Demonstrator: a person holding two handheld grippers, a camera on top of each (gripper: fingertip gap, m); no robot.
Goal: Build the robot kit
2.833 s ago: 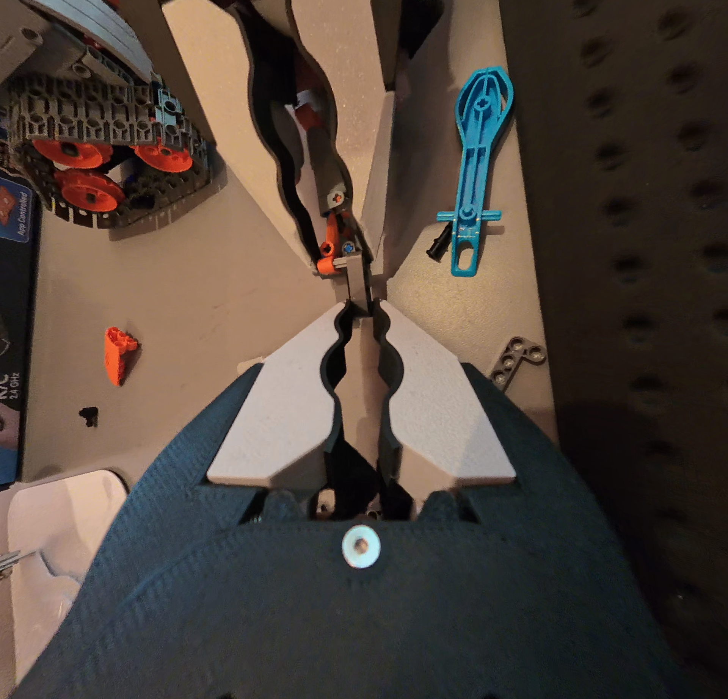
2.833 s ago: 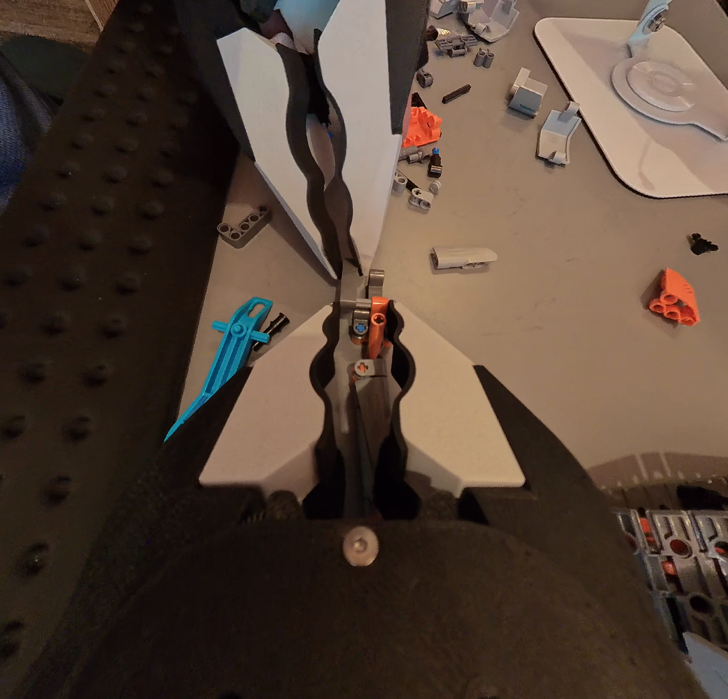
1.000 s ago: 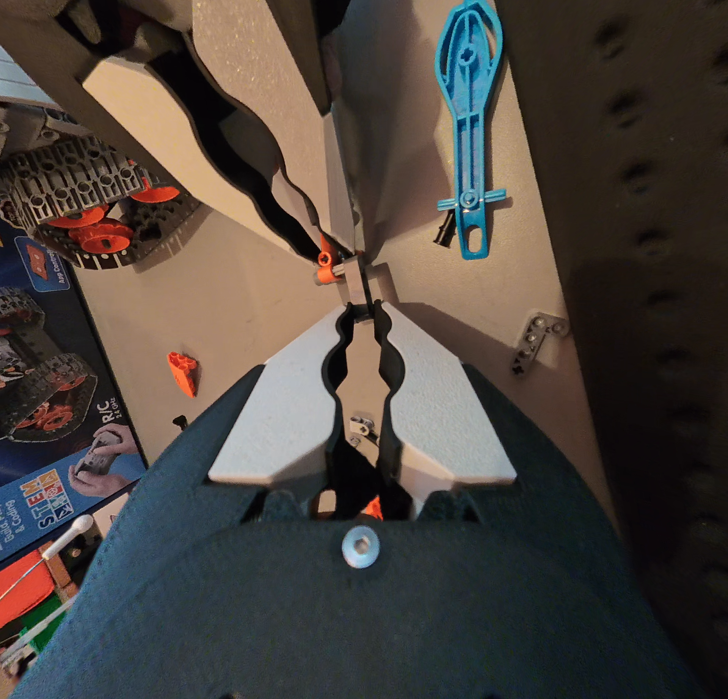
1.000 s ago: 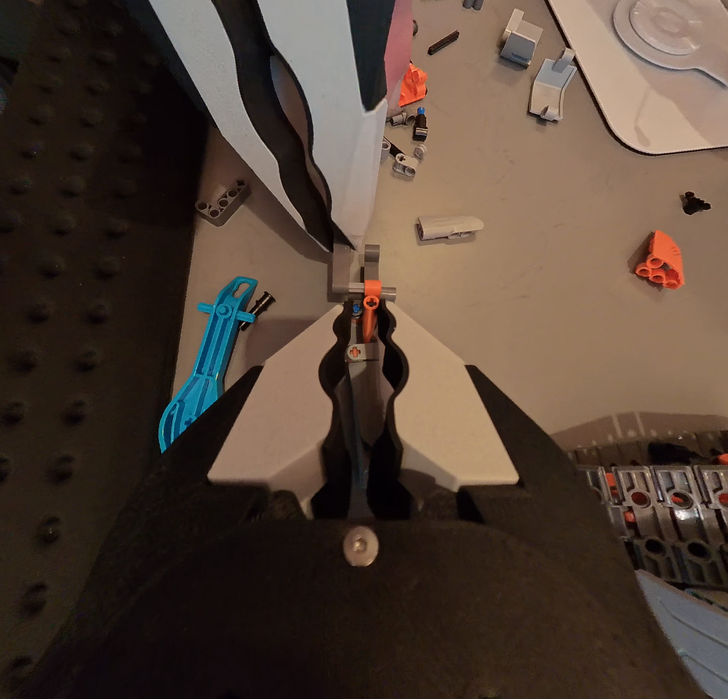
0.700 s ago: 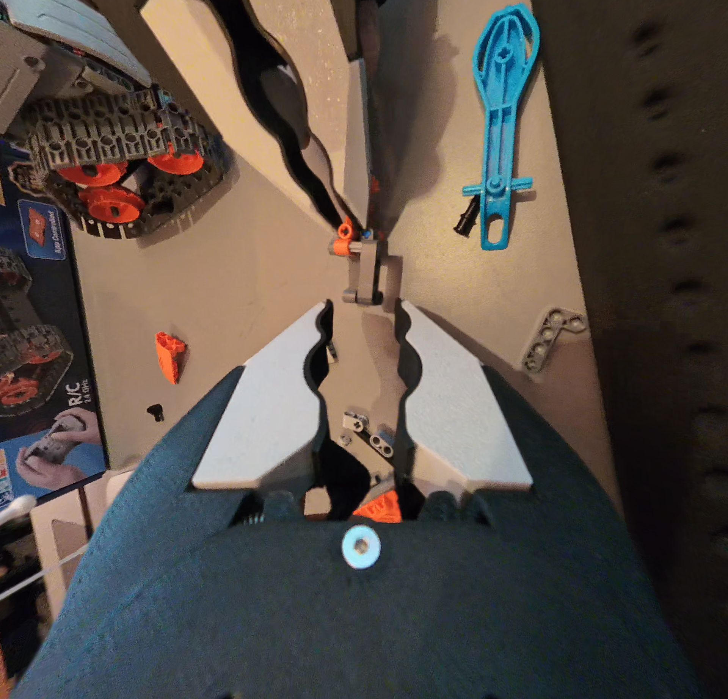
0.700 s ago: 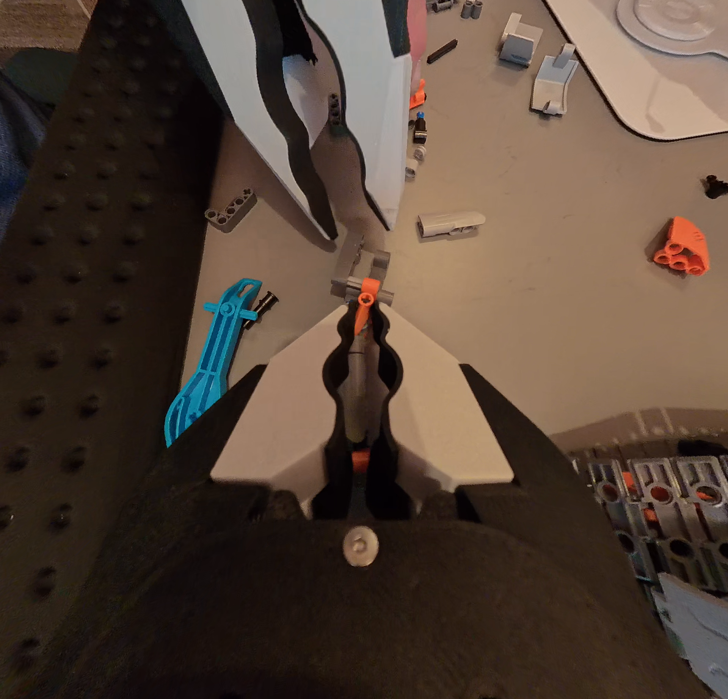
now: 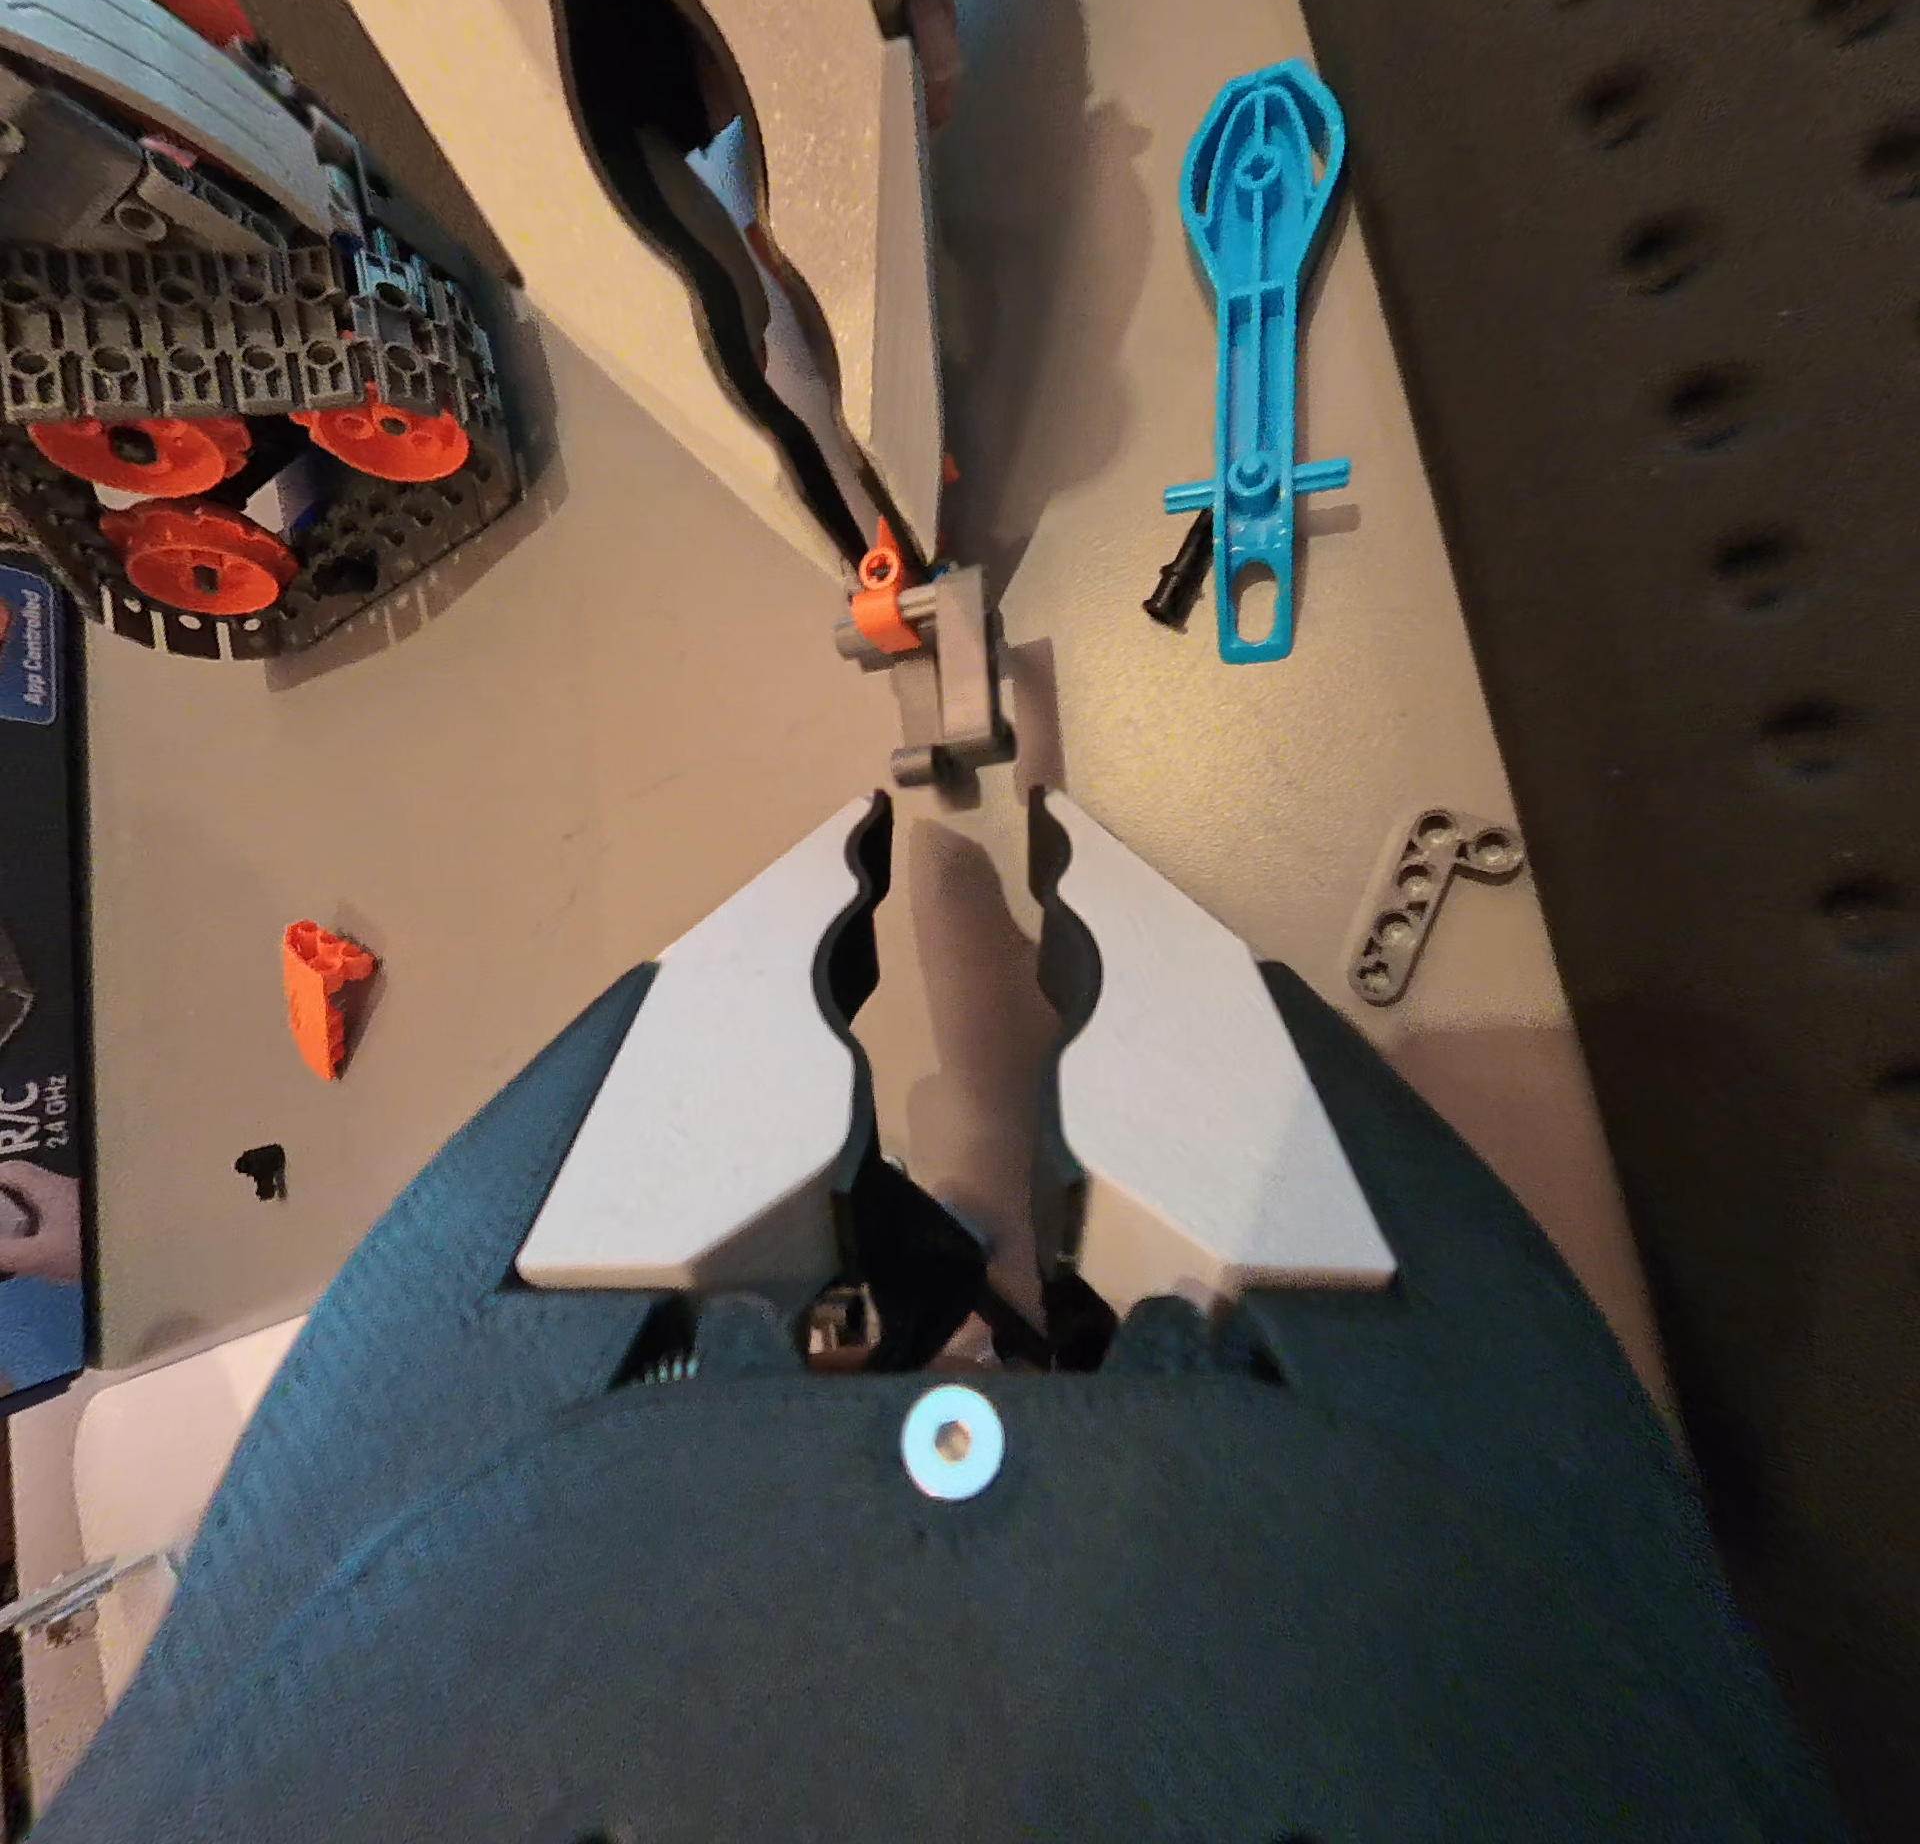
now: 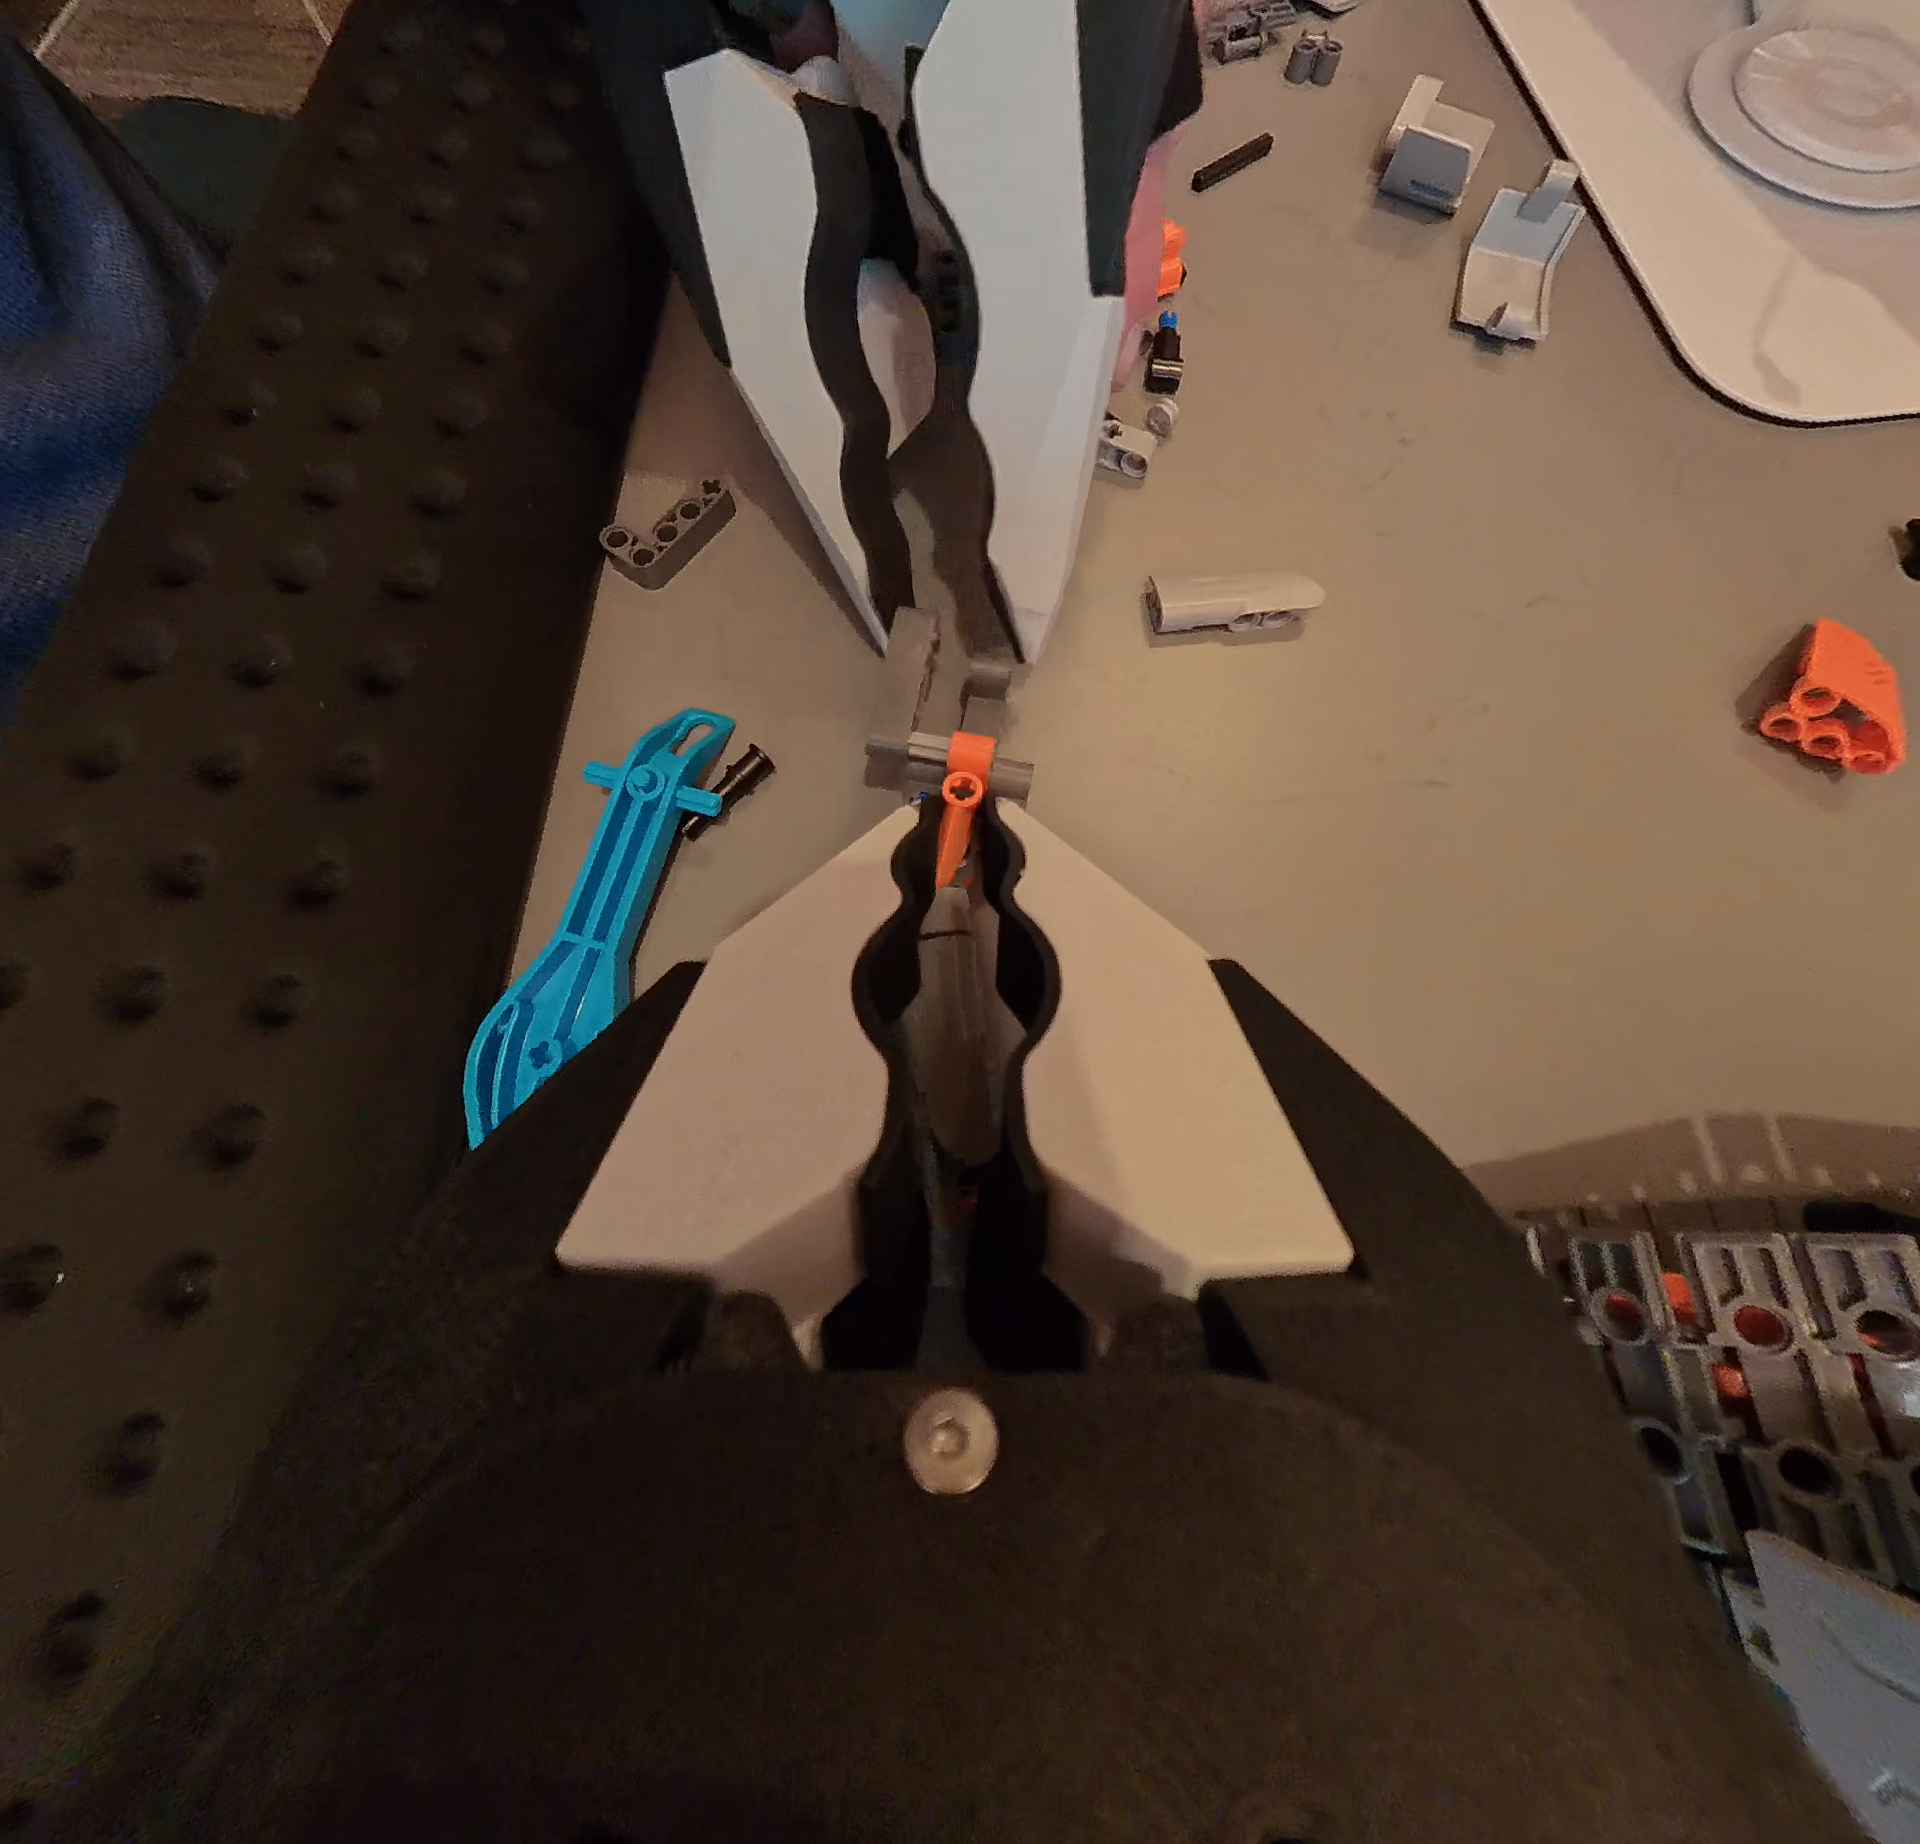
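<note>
Since 0.7 s ago, left tongs (image 7: 958, 807) stay parted, empty; right tongs (image 8: 954, 818) clamp grey-orange assembly (image 8: 951, 755) — light, rigid, snap-jointed.

Blue lever tool (image 7: 1257, 340) beside black pin (image 7: 1172, 570); orange wedge brick (image 7: 322, 994); tracked vehicle (image 7: 239, 412) upper left.

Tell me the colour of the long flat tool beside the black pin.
Bright blue tool, clearest in the left wrist view.
</note>
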